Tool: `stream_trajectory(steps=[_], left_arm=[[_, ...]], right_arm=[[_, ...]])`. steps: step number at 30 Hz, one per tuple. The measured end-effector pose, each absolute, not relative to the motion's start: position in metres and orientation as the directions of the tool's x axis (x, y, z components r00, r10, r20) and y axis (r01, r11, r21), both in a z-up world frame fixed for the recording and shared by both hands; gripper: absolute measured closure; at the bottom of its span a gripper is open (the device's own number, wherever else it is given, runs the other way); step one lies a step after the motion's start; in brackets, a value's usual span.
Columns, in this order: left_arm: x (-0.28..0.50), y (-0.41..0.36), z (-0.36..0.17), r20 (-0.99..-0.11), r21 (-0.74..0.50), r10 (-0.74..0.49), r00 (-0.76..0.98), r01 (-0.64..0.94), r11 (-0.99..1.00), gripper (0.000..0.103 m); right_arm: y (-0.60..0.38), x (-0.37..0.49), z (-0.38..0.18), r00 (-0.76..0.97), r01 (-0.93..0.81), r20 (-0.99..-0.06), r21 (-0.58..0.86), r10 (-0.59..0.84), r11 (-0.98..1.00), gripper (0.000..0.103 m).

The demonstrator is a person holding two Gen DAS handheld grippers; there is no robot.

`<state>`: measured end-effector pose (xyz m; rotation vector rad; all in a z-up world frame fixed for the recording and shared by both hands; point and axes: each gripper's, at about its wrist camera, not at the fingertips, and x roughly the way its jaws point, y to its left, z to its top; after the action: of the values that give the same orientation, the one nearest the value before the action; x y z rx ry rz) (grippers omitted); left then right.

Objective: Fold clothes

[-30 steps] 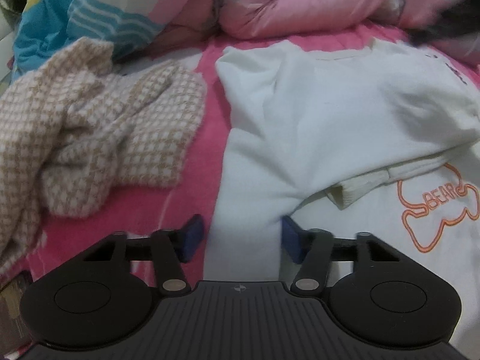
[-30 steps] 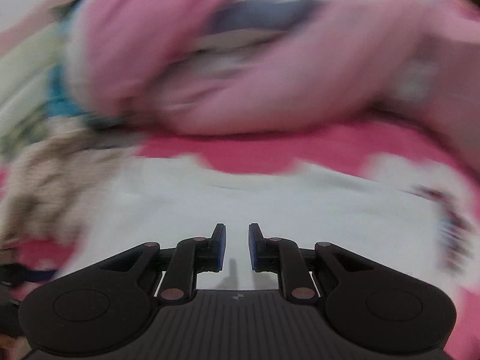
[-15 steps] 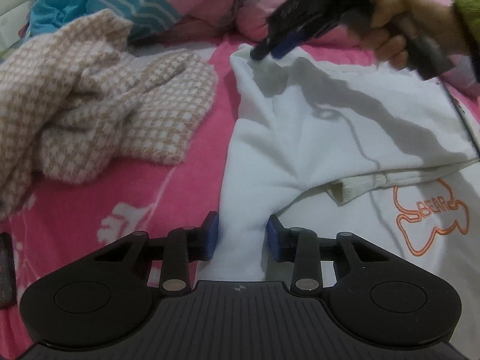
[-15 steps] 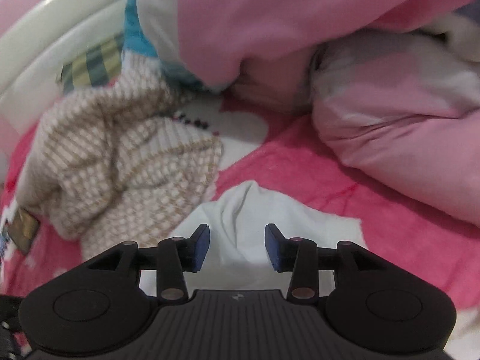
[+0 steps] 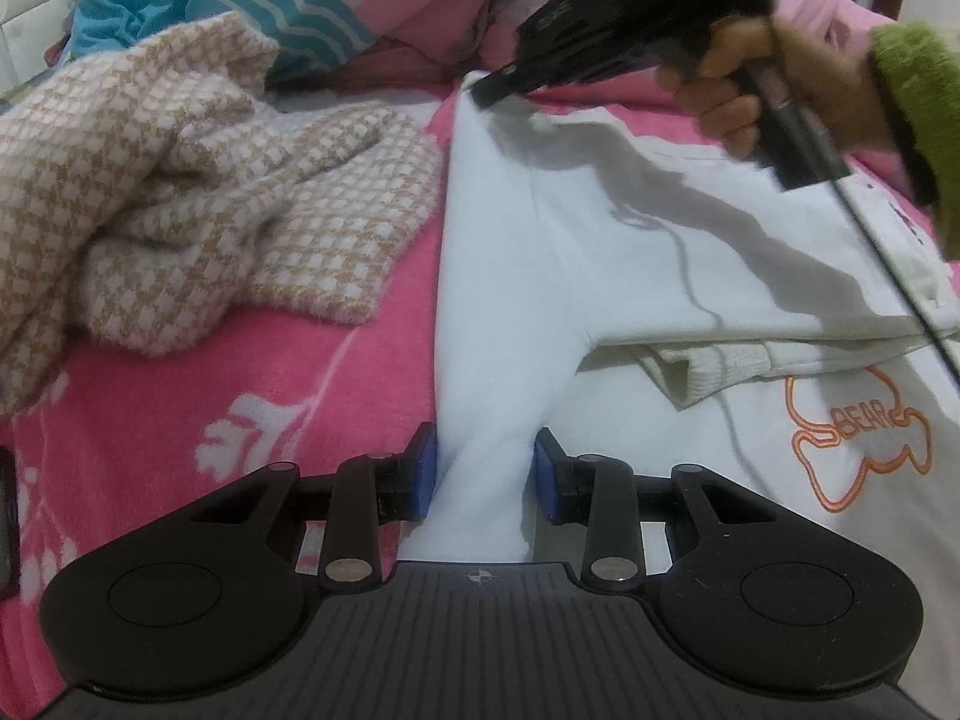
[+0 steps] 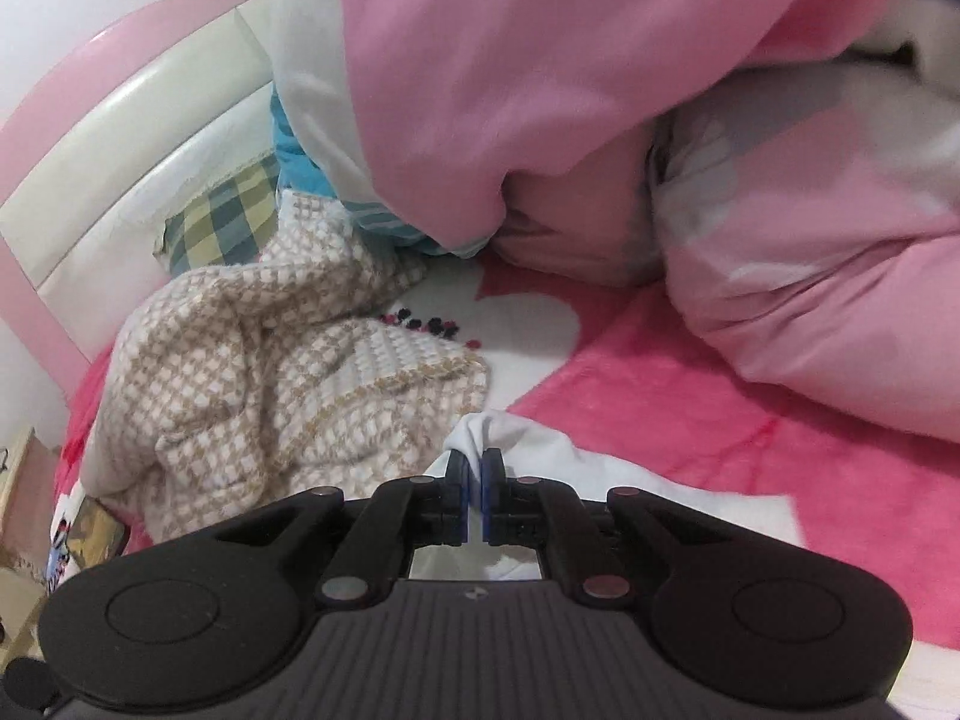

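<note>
Right jaws now clamping white sweatshirt [image 6: 510,438]

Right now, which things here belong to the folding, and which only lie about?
In the job:
- white sweatshirt with orange bear print
- left gripper
- right gripper

Lying about:
- beige checked knit garment
- pink quilt
- pink patterned blanket

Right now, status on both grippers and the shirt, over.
Left gripper clamped on bunched near edge of white shirt. Right gripper shut on its far corner. Checked sweater beside the shirt, just clear.
</note>
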<state>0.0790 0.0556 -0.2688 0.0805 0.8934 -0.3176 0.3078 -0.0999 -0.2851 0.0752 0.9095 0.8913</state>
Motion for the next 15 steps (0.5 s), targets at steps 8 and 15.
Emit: stream_trajectory(steps=[8, 15], left_arm=[[0.074, 0.057, -0.267, -0.778, -0.049, -0.224, 0.588, 0.299, 0.953, 0.069], [0.073, 0.065, -0.266, -0.778, -0.065, -0.208, 0.592, 0.253, 0.965, 0.069]], right_arm=[[-0.085, 0.317, -0.313, 0.272, -0.558, -0.645, 0.498, 0.714, 0.664, 0.095], [-0.129, 0.303, -0.263, 0.366, -0.523, -0.593, 0.507, 0.717, 0.686, 0.072]])
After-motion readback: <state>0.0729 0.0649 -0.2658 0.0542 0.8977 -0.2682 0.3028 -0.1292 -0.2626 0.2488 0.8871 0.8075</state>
